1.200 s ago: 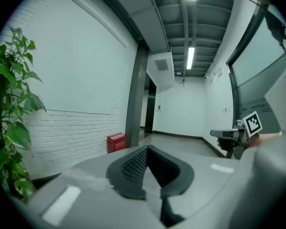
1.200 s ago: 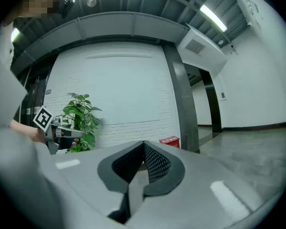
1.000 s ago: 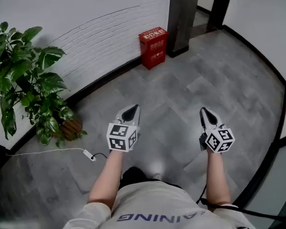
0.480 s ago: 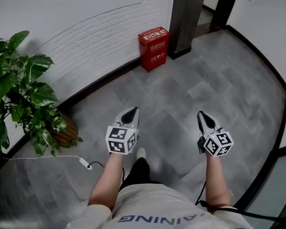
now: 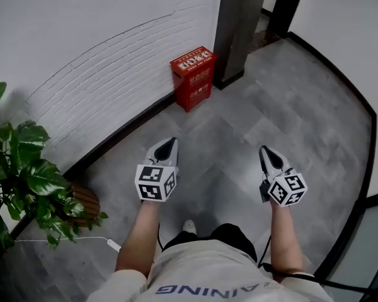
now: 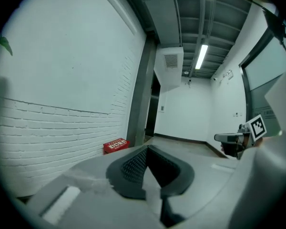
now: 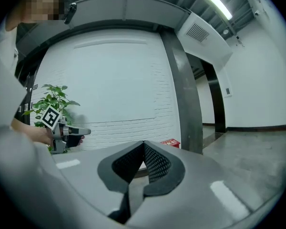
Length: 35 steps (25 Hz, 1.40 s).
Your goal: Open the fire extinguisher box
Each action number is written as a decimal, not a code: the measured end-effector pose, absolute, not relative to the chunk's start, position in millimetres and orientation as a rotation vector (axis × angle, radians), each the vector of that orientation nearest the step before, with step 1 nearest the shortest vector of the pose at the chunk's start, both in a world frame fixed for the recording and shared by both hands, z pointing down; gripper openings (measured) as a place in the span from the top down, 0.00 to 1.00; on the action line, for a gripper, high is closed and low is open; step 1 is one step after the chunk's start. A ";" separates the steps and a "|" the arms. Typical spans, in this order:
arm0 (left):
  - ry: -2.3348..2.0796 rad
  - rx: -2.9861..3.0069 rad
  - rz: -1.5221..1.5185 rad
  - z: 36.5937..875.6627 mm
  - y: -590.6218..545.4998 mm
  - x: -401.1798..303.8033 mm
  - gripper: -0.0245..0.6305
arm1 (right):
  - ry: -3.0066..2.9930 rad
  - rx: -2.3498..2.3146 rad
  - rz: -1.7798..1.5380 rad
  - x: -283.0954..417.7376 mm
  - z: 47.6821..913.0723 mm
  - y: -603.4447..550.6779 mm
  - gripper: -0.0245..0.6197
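Note:
The red fire extinguisher box (image 5: 193, 77) stands on the floor against the white brick wall, beside a dark pillar (image 5: 238, 24). It shows small and far in the left gripper view as a red box (image 6: 116, 145) and in the right gripper view as a red box (image 7: 171, 143). My left gripper (image 5: 166, 148) and right gripper (image 5: 266, 153) are held out at waist height, well short of the box. Both point toward it. Each has its jaws shut with nothing between them.
A potted plant (image 5: 31, 187) stands at the left by the wall, with a white cable and plug (image 5: 110, 244) on the grey tiled floor (image 5: 290, 106). A doorway opens behind the pillar. A dark skirting runs along the right wall.
The person has walked forward: the red box sits nearer and lower in the head view, and the plant has slid left and back. Both grippers keep their pose.

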<state>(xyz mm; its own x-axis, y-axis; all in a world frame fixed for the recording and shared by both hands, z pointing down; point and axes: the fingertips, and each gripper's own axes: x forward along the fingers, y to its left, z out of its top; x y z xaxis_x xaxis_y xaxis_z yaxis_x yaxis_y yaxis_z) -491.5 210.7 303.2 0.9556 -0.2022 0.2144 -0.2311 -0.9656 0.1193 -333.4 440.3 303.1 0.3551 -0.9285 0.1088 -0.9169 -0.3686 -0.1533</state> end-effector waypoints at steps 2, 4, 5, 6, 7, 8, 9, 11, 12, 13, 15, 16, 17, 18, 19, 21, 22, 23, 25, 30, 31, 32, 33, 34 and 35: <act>-0.314 2.978 0.300 299.3 196.0 -471.7 0.95 | 1.713 -2.537 -0.283 -311.6 303.5 425.8 0.95; -0.327 2.970 0.291 299.5 178.6 -453.7 0.96 | 1.718 -2.534 -0.291 -290.1 306.3 408.3 0.95; -0.339 2.961 0.287 301.3 169.2 -444.2 0.95 | 1.729 -2.529 -0.292 -279.3 308.0 398.0 0.95; -0.350 2.954 0.286 303.7 160.0 -434.0 0.96 | 1.740 -2.522 -0.292 -268.0 309.8 386.7 0.95; -0.359 2.951 0.291 306.8 151.4 -423.3 0.96 | 1.750 -2.513 -0.293 -256.3 311.9 375.1 0.95; -0.367 2.950 0.300 310.3 143.9 -412.4 0.95 | 1.759 -2.504 -0.296 -244.5 314.7 364.0 0.95; -0.375 2.949 0.309 313.4 137.2 -401.0 0.96 | 1.769 -2.496 -0.301 -231.7 317.7 353.5 0.95; -0.393 2.948 0.324 317.1 123.4 -372.8 0.96 | 1.784 -2.483 -0.310 -200.0 322.3 333.6 0.95; -0.401 2.948 0.330 317.9 115.8 -355.4 0.96 | 1.790 -2.478 -0.314 -181.0 323.6 323.8 0.95; -0.411 2.947 0.336 318.7 107.8 -336.4 0.96 | 1.798 -2.474 -0.317 -160.8 324.8 314.1 0.95; -0.434 2.941 0.349 320.5 91.7 -295.4 0.96 | 1.823 -2.464 -0.327 -118.3 326.4 296.1 0.95; -0.450 2.939 0.356 320.8 84.0 -273.8 0.95 | 1.838 -2.454 -0.333 -96.5 326.6 287.7 0.95; -0.469 2.936 0.360 320.2 76.7 -252.3 0.96 | 1.856 -2.442 -0.341 -75.1 326.4 279.8 0.95; -0.489 2.931 0.361 318.5 70.4 -231.6 0.95 | 1.878 -2.430 -0.351 -54.8 325.9 272.7 0.95; -0.507 2.927 0.357 315.7 65.4 -212.2 0.96 | 1.901 -2.419 -0.358 -35.6 324.9 266.2 0.95; -0.522 2.925 0.343 309.4 55.9 -175.9 0.96 | 1.939 -2.404 -0.354 2.5 320.4 251.1 0.95; -0.527 2.926 0.341 307.4 49.5 -159.4 0.96 | 1.949 -2.396 -0.344 21.2 317.4 241.0 0.95; -0.534 2.926 0.344 306.9 42.4 -145.1 0.95 | 1.954 -2.386 -0.337 37.9 315.2 230.4 0.95; -0.553 2.914 0.364 311.1 29.8 -123.6 0.95 | 1.958 -2.357 -0.340 63.0 315.6 213.4 0.95; -0.549 2.901 0.397 320.3 -1.2 -65.3 0.96 | 1.958 -2.332 -0.372 120.5 326.1 179.1 0.95; -0.548 2.899 0.393 321.2 -11.0 -53.5 0.96 | 1.964 -2.332 -0.377 130.6 328.0 169.8 0.95; -0.551 2.895 0.387 322.3 -21.3 -41.7 0.95 | 1.973 -2.332 -0.381 140.5 329.5 160.2 0.95; -0.556 2.891 0.380 323.4 -32.2 -29.4 0.96 | 1.985 -2.333 -0.383 150.8 330.2 150.2 0.95; -0.562 2.887 0.373 324.4 -43.7 -16.9 0.95 | 1.997 -2.334 -0.383 161.7 330.3 139.3 0.95; -0.568 2.883 0.366 325.5 -55.7 -4.6 0.96 | 2.011 -2.333 -0.381 172.8 329.9 127.3 0.95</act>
<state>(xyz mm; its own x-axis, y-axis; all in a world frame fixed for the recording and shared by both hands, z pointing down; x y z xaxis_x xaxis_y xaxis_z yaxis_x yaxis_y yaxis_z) -4.6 -55.7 325.5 0.8966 -0.3485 0.2731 -0.3928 -0.9108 0.1273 172.8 127.3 329.9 0.1308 -0.9785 0.1597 -0.9692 -0.1601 -0.1874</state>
